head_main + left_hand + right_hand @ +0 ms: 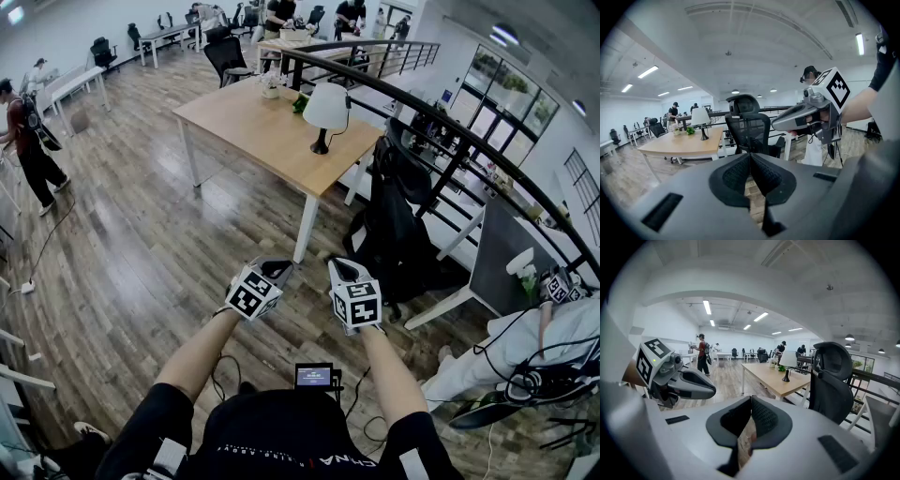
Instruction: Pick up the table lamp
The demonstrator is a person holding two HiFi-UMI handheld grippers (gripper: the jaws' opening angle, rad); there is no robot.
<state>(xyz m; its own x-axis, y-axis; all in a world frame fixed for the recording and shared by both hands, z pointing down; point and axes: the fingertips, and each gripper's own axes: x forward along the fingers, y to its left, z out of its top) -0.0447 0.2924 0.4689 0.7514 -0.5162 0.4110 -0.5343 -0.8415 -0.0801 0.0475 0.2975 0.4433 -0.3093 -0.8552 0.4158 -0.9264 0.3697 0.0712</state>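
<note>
A table lamp (325, 111) with a white shade and a black stem stands near the right edge of a wooden table (253, 127). It also shows far off as the lamp (701, 120) in the left gripper view and as the lamp (788, 363) in the right gripper view. My left gripper (272, 271) and right gripper (339, 272) are held side by side over the floor, well short of the table. Both are shut with nothing between the jaws. The left gripper (750, 161) and the right gripper (751, 409) show their pads pressed together.
A black office chair (394, 202) stands at the table's near right corner, between me and the lamp. A small plant (300, 103) and a white pot (271, 91) sit on the table. A black railing (450, 131) runs along the right. A person (28, 141) stands far left.
</note>
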